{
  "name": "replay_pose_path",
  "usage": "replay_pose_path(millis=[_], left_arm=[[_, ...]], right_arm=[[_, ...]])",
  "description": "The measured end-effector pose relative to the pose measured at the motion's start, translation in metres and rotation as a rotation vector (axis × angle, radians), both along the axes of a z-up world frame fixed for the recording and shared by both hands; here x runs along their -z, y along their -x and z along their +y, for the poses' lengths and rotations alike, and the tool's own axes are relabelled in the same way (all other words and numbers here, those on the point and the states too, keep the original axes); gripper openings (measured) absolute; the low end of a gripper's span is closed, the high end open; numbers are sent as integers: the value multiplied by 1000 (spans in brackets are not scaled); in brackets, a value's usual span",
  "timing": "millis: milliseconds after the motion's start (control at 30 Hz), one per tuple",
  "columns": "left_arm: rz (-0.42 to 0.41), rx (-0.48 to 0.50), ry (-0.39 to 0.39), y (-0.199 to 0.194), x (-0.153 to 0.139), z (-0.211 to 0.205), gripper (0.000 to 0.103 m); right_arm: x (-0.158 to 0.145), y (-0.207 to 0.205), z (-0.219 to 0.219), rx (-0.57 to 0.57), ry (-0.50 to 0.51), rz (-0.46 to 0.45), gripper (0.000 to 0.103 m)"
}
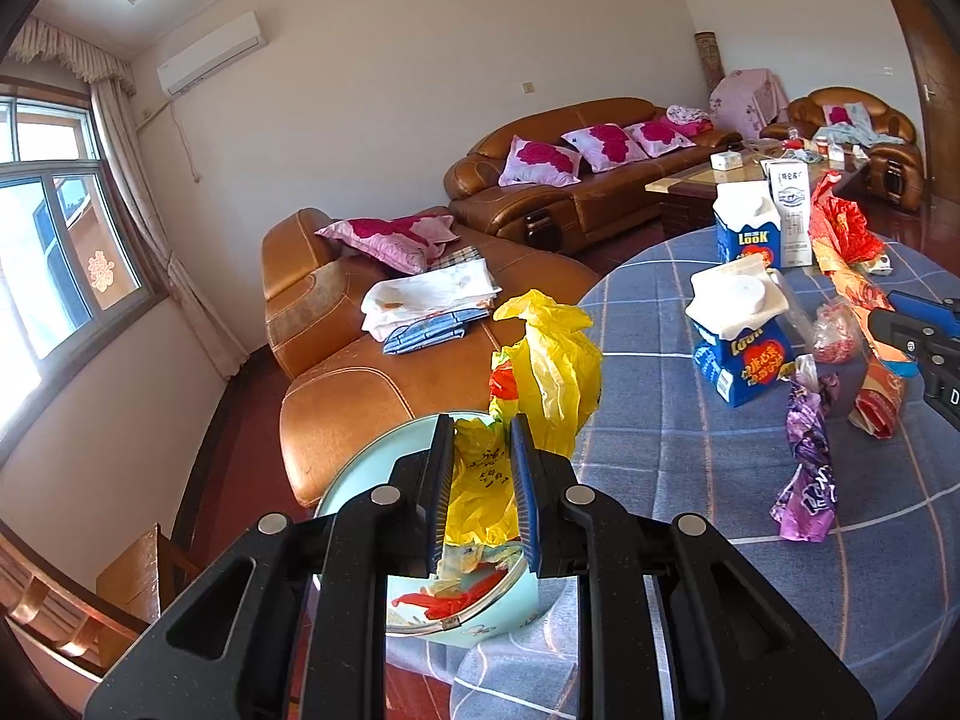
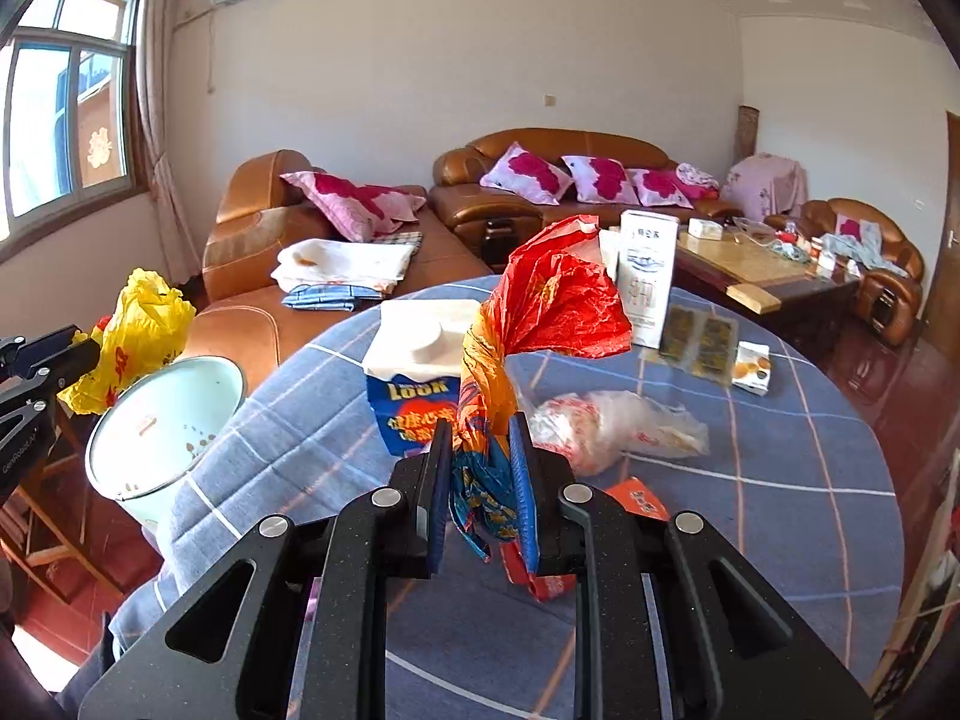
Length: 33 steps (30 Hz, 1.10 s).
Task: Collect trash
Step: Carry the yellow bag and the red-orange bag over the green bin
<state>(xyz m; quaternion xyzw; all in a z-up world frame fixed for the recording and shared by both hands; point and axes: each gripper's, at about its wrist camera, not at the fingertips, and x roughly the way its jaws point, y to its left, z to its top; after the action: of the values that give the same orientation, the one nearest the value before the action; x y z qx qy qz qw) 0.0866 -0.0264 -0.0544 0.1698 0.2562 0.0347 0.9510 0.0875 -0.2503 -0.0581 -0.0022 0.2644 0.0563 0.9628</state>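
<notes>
My left gripper (image 1: 482, 426) is shut on a crumpled yellow plastic bag (image 1: 555, 354), held over a pale blue bin (image 1: 360, 474) beside the table; the same yellow plastic bag (image 2: 144, 330) and pale blue bin (image 2: 165, 420) show at the left of the right wrist view. My right gripper (image 2: 482, 426) is shut on a twisted red and orange plastic bag (image 2: 558, 300), lifted above the blue checked tablecloth (image 2: 780, 480). On the table lie a purple wrapper (image 1: 807, 468), blue LOOK cartons (image 1: 735, 336), and a clear bag with red print (image 2: 612, 426).
A tall white carton (image 2: 648, 276), flat snack packets (image 2: 699, 336) and a small box (image 2: 753, 366) stand farther back on the table. Brown leather sofas (image 2: 336, 300) with pink cushions, folded cloths and a cluttered coffee table (image 2: 774, 276) lie beyond. A wooden chair (image 1: 120, 588) is at lower left.
</notes>
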Motion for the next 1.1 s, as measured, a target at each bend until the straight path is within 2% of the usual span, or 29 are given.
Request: replay_pose_path(millis=[500,1100], left_arm=[[-18,-97,-6,-11,-7,38,19],[-1,-184,-39,-20,-6,67,19]], right_arm=[[-10,-27,58,-169,24,-76,19],[-6,-55,103,-290,54,-65,19]])
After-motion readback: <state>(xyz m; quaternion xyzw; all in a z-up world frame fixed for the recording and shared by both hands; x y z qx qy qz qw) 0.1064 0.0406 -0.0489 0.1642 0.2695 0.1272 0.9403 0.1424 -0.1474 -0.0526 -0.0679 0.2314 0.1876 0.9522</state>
